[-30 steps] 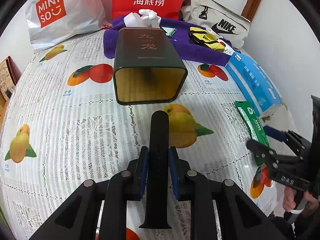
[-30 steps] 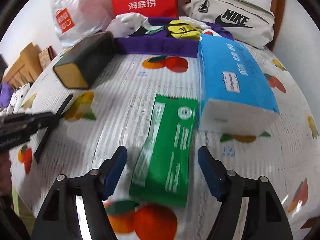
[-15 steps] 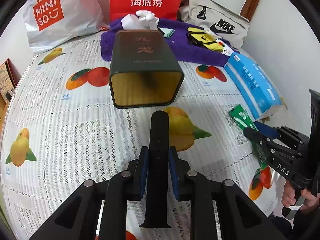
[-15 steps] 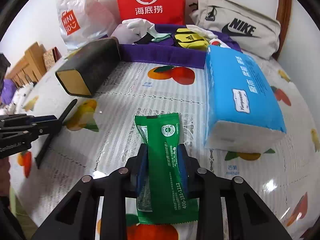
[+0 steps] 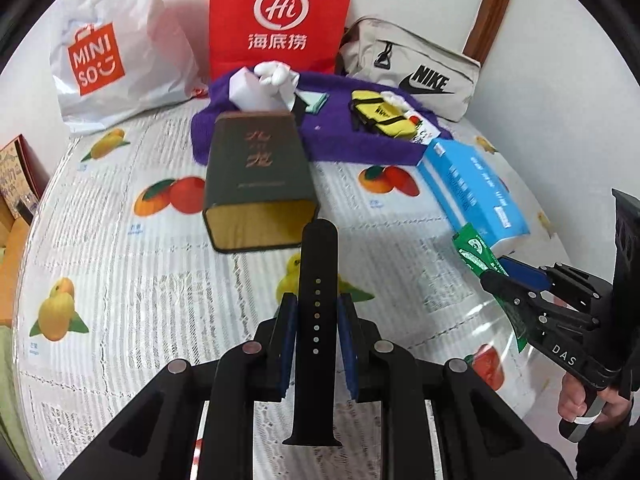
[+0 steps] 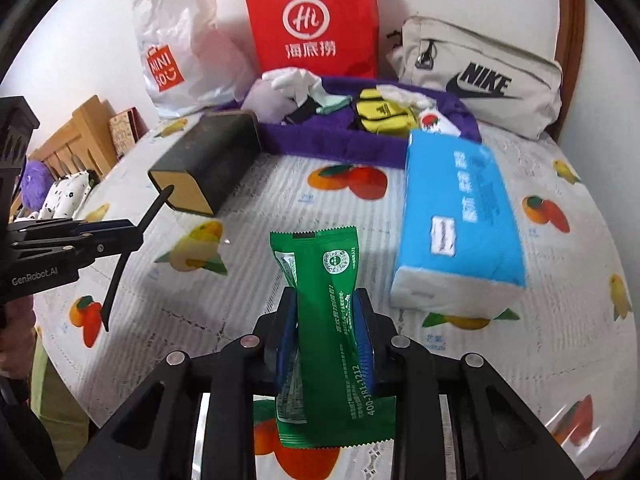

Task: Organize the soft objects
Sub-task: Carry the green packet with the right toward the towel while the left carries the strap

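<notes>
A black watch strap (image 5: 318, 264) stands upright between the blue pads of my left gripper (image 5: 318, 308), which is shut on it and holds it above the table. My right gripper (image 6: 326, 308) is shut on a green soft packet (image 6: 320, 264), pinched at its middle and lifted off the fruit-print tablecloth (image 6: 280, 200). In the left wrist view the right gripper (image 5: 504, 276) is at the right edge with the green packet (image 5: 472, 248) in it. In the right wrist view the left gripper (image 6: 136, 232) is at the left with the strap (image 6: 156, 204).
A dark tin box (image 5: 256, 176) lies on its side, open end toward me. Behind it a purple tray (image 5: 340, 140) holds white, yellow and other soft items. A blue tissue pack (image 6: 460, 216) lies at the right. Shopping bags (image 5: 280, 16) and a beige pouch (image 5: 412, 72) line the wall.
My right gripper closed on the green packet and raised it off the cloth. My left gripper rose a little, the strap still in it.
</notes>
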A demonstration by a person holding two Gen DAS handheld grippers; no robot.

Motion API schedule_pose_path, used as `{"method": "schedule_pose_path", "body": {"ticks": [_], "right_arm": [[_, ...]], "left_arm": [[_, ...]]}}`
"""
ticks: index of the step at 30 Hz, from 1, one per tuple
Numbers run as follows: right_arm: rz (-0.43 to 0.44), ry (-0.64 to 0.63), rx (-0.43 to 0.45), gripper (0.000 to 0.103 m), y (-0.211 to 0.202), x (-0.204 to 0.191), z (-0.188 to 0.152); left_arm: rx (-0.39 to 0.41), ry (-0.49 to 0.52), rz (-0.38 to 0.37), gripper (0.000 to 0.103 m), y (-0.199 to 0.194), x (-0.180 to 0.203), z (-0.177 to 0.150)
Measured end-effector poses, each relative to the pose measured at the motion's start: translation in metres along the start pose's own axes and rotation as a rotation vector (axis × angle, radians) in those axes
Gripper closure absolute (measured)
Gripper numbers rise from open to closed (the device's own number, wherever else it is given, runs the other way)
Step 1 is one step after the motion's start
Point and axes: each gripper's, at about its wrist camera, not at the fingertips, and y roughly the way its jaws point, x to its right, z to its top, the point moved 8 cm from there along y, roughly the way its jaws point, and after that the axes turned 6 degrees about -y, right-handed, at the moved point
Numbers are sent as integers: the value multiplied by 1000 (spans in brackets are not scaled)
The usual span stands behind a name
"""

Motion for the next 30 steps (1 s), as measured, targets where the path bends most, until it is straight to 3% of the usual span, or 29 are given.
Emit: {"method": "schedule_pose_path", "body": {"ticks": [16,30], "right_arm": [[-4,-16,83,75,-24,20,44],[-3,-23,136,75,-12,51,106]], "left_arm": [[46,20,-15,83,-18,20,37],[88,49,-8,83,-15,31,107]]}}
